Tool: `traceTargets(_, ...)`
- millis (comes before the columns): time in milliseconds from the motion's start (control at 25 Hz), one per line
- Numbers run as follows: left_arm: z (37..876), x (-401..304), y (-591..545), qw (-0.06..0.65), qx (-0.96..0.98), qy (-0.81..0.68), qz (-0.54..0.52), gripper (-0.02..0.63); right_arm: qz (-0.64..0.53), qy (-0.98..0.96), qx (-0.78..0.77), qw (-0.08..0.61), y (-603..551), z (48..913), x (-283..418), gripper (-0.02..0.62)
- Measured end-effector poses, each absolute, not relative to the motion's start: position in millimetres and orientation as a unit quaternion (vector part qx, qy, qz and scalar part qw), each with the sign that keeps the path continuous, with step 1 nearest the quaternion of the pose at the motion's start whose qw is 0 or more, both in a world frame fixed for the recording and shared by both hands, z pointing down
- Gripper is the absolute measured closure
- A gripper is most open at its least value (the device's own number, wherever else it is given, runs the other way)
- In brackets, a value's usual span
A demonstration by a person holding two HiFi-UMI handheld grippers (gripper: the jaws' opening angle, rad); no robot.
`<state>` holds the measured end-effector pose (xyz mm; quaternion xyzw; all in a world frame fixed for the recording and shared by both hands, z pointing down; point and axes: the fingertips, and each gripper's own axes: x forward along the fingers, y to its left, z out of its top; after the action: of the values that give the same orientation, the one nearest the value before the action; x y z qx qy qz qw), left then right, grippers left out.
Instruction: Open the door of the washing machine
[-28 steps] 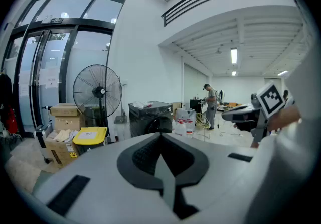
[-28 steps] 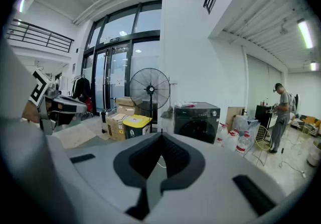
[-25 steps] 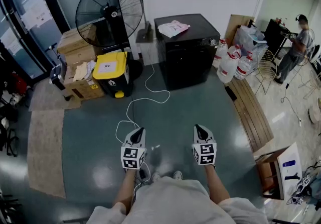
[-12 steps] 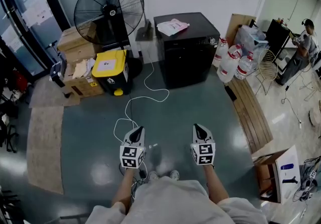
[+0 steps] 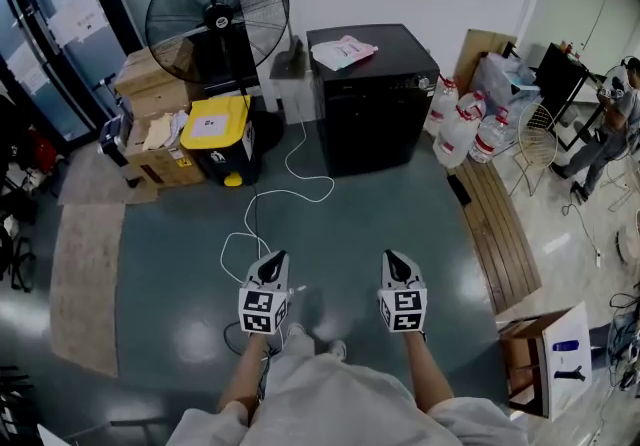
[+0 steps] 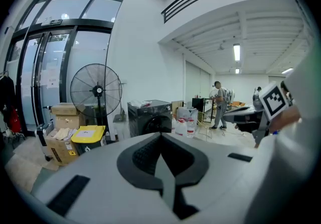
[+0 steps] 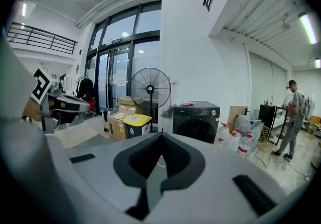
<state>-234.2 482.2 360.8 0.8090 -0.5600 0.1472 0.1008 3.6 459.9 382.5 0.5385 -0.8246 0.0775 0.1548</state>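
The black front-loading washing machine (image 5: 372, 94) stands against the far white wall, its round door closed, with a pink-and-white bag on its lid. It also shows in the left gripper view as the washing machine (image 6: 150, 117) and in the right gripper view as the washing machine (image 7: 195, 121). My left gripper (image 5: 277, 259) and right gripper (image 5: 390, 258) are held side by side over the green floor, well short of the machine and pointing toward it. Both are shut and hold nothing: the left gripper (image 6: 160, 135) and right gripper (image 7: 161, 135) each show pads meeting at the tip.
A big black floor fan (image 5: 218, 19), a yellow-lidded bin (image 5: 218, 139) and cardboard boxes (image 5: 150, 124) stand left of the machine. A white cable (image 5: 285, 196) snakes across the floor. Water jugs (image 5: 462, 129) and wooden planks (image 5: 505, 224) lie right. A person (image 5: 610, 119) stands far right.
Both grippers have drifted slightly forward with the walking person, still shut. The floor mat at left slid back in view. The person at the far right has shifted position.
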Motion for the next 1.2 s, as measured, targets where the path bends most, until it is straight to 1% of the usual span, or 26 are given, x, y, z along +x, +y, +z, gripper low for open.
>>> traceTargets(240, 366.4, -224.2, 461.7, 0.102, 0.811, -0.556, 0.152, 0.598, 0.083, -0.821, 0.543, 0.155, 440.7, 390.1, 15.3, 0.597)
traceTargets(560, 380.3, -224.6, 409.4, 0.111, 0.817, -0.545, 0.150, 0.598, 0.083, -0.819, 0.545, 0.161, 396.6, 398.4, 9.8, 0.597)
traceTargets(800, 392.9, -221.5, 341.9, 0.123, 0.830, -0.523, 0.150, 0.598, 0.090, -0.809, 0.554, 0.174, 337.4, 405.4, 4.7, 0.597)
traceTargets(1200, 393.3, -245.8, 199.5, 0.129, 0.850, -0.486, 0.157, 0.598, 0.101, -0.793, 0.571, 0.186, 208.6, 401.6, -24.3, 0.597)
